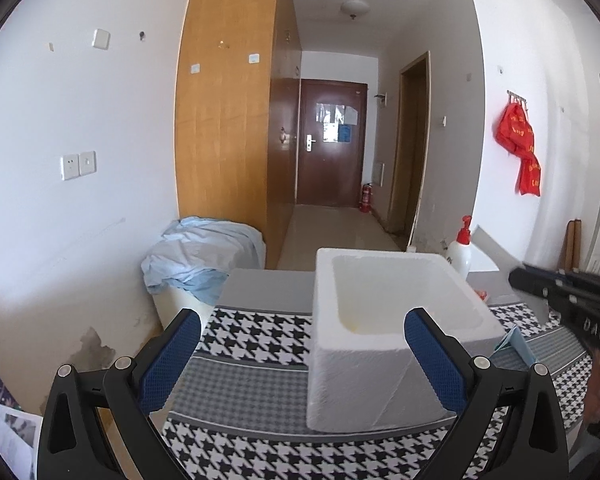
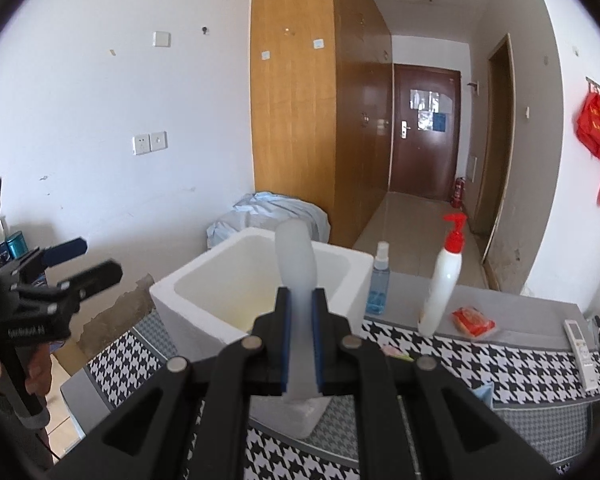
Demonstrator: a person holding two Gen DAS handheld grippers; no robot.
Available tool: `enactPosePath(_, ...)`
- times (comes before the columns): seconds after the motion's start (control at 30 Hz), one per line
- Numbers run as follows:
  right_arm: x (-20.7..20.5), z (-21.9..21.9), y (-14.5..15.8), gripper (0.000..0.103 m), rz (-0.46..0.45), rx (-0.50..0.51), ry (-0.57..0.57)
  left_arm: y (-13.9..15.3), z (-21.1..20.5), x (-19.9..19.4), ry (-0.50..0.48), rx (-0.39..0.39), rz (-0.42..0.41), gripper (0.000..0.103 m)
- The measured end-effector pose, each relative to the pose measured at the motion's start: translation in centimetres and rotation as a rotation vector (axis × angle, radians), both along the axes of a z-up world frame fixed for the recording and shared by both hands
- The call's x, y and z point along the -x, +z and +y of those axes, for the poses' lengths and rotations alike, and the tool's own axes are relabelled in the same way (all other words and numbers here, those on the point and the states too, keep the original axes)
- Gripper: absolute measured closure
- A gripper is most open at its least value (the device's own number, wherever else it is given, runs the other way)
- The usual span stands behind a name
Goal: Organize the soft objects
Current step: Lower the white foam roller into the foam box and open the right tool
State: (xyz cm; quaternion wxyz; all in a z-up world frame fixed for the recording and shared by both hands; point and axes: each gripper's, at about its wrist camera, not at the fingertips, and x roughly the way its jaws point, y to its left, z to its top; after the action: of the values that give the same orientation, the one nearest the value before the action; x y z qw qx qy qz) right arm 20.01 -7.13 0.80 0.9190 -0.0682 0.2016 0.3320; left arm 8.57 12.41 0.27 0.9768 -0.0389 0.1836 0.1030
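A white foam box (image 1: 396, 332) stands open on the houndstooth cloth (image 1: 256, 332); its inside looks empty. It also shows in the right wrist view (image 2: 204, 296). My left gripper (image 1: 302, 354) is open and empty, its blue pads on either side of the box's near left corner. My right gripper (image 2: 300, 336) is shut on a pale translucent soft object (image 2: 298, 276), held upright above the box's near rim. The right gripper's body shows at the right edge of the left wrist view (image 1: 572, 296).
On the table's right part stand a white pump bottle with a red top (image 2: 444, 280), a blue spray bottle (image 2: 379, 280), a red packet (image 2: 473, 321) and a white remote (image 2: 582, 354). A bin draped in light blue cloth (image 1: 204, 252) stands beyond the table, beside a wooden wardrobe (image 1: 228, 112).
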Motion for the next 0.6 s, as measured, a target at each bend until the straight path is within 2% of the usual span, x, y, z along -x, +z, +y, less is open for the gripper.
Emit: enactPosePath(0.6, -1.5, 3.8, 0.3, 0.091, 0.028, 0.037, 0.046, -2.3, 1.0, 2.8, 0.018, 0.014, -0.007, 0.001)
